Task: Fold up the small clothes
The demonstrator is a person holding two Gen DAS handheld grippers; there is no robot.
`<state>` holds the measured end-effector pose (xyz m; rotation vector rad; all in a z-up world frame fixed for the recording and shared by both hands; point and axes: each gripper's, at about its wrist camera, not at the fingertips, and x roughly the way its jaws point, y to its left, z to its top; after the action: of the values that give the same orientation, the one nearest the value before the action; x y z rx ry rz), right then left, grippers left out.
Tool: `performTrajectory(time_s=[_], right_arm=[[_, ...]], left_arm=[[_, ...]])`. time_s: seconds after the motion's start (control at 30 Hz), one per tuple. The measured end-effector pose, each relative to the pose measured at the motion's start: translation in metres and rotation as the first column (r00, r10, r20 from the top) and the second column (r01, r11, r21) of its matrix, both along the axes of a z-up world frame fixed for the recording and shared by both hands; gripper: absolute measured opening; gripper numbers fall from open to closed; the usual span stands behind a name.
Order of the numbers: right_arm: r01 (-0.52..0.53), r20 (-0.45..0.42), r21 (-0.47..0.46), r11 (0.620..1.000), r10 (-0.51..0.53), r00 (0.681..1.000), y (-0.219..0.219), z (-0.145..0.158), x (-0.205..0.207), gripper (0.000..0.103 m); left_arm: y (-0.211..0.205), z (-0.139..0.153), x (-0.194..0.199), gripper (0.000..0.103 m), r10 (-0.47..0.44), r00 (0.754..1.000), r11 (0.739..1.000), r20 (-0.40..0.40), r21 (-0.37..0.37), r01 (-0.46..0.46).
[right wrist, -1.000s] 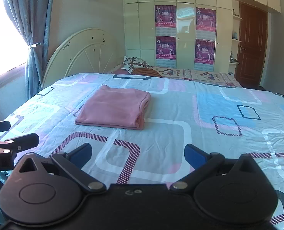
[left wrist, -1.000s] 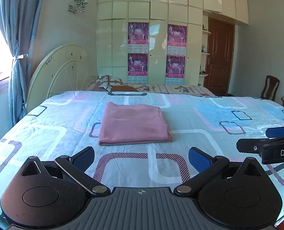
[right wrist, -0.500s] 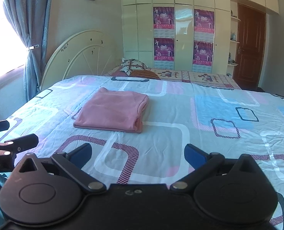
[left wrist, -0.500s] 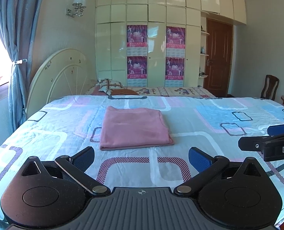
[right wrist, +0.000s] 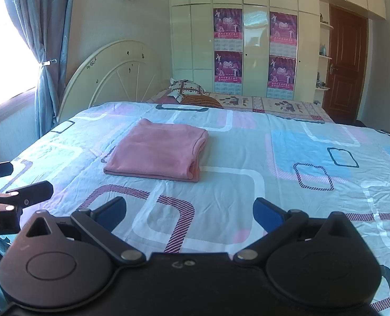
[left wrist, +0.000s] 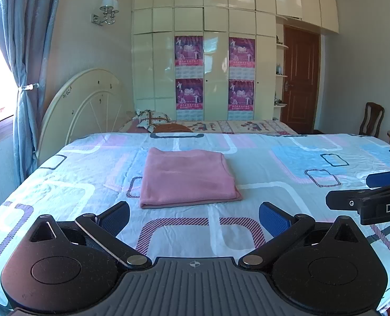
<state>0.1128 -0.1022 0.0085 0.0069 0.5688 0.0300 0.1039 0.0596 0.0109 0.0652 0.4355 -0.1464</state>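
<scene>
The bed [left wrist: 261,158] fills both views, its patterned sheet cut off at the near and side edges, with a wardrobe [left wrist: 216,52] and door [left wrist: 300,79] beyond it. A pink cloth [left wrist: 187,177], folded into a flat rectangle, lies on the sheet left of centre, its inner layers hidden except along the right edge. The left gripper [left wrist: 194,217] and right gripper [right wrist: 189,212] hang over the near sheet, well short of the cloth, jaws wide apart and empty; each sees the other only partly, at its frame edge.
</scene>
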Motion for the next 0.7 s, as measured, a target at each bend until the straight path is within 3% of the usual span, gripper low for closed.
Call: performTrajectory(time_s=[0.7], right_arm=[[0.002,0.003,0.003,1.0,-0.002,1.0,0.0015,-0.0014,0.0039,0.102]], left_arm=[[0.0031,0.0005,0.0016,0.103,0.001,1.0,1.0,0.006,0.008,-0.001]])
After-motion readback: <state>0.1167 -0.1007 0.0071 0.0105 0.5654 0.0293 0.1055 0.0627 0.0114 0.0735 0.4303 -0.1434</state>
